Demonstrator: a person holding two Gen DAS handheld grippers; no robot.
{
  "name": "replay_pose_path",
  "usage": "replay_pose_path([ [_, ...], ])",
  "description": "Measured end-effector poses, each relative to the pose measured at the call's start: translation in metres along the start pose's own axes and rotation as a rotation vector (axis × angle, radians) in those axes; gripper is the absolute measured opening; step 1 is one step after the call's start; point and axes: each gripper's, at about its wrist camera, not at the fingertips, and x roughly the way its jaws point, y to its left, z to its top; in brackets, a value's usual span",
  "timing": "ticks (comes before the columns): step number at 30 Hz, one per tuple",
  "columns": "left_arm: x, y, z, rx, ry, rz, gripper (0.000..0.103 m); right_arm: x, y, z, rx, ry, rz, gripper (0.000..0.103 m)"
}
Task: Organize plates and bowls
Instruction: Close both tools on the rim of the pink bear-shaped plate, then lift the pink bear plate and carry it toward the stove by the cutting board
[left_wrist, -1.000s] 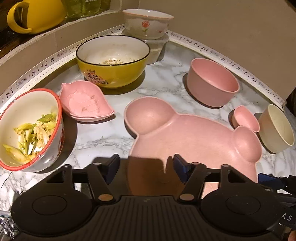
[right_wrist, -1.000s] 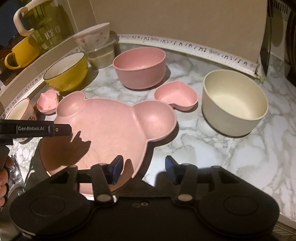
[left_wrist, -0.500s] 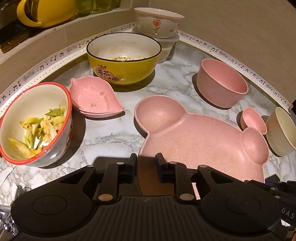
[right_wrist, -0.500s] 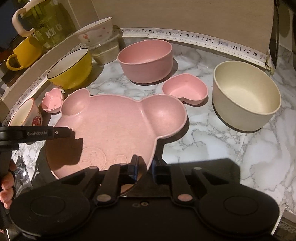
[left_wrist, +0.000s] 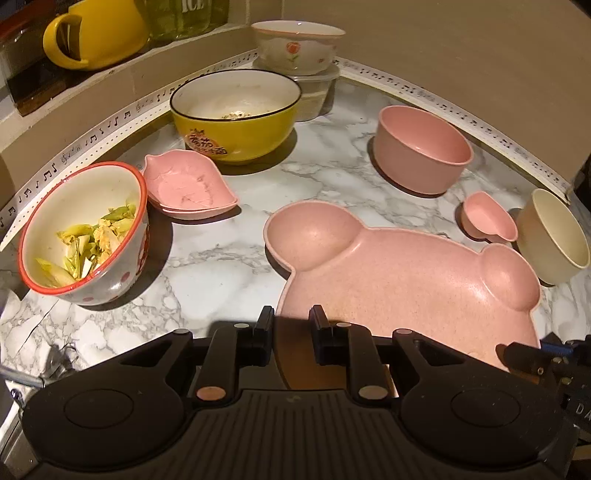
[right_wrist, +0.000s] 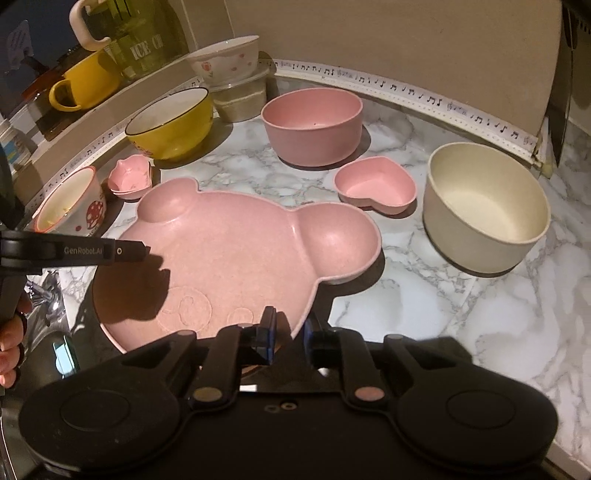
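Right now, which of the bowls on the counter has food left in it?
The red-rimmed bowl at far left: it holds yellow-green vegetable scraps. The pink bowl and cream bowl look empty.

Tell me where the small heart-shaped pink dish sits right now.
In the right wrist view the heart-shaped dish sits right of centre on the marble counter, between the pink bowl and the cream bowl.
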Motion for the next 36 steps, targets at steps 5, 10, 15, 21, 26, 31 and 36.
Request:
replay_pose_path([
  [5,-0.017,-0.014,-0.002,0.009,-0.017,-0.023,0.020,-0.017,-0.012,-0.004,0.000,-0.015,0.001,0.014],
  [10,-0.038,-0.037,-0.005,0.030,-0.045,-0.038,0.020,-0.037,-0.030,-0.007,0.014,-0.031,0.013,0.013],
  [15,-0.061,-0.063,-0.005,0.060,-0.082,-0.063,0.020,-0.063,-0.053,-0.010,0.015,-0.059,0.019,0.014],
  [21,-0.083,-0.101,-0.006,0.085,-0.118,-0.105,0.020,-0.096,-0.089,-0.014,0.017,-0.091,0.011,0.013],
  [26,-0.097,-0.132,-0.005,0.111,-0.138,-0.139,0.020,-0.124,-0.116,-0.019,0.032,-0.124,-0.005,0.013],
  [31,-0.108,-0.166,-0.005,0.155,-0.157,-0.171,0.020,-0.149,-0.142,-0.026,0.041,-0.152,-0.026,0.013],
  [36,-0.111,-0.204,-0.008,0.195,-0.156,-0.216,0.020,-0.172,-0.168,-0.036,0.025,-0.181,-0.068,0.014],
])
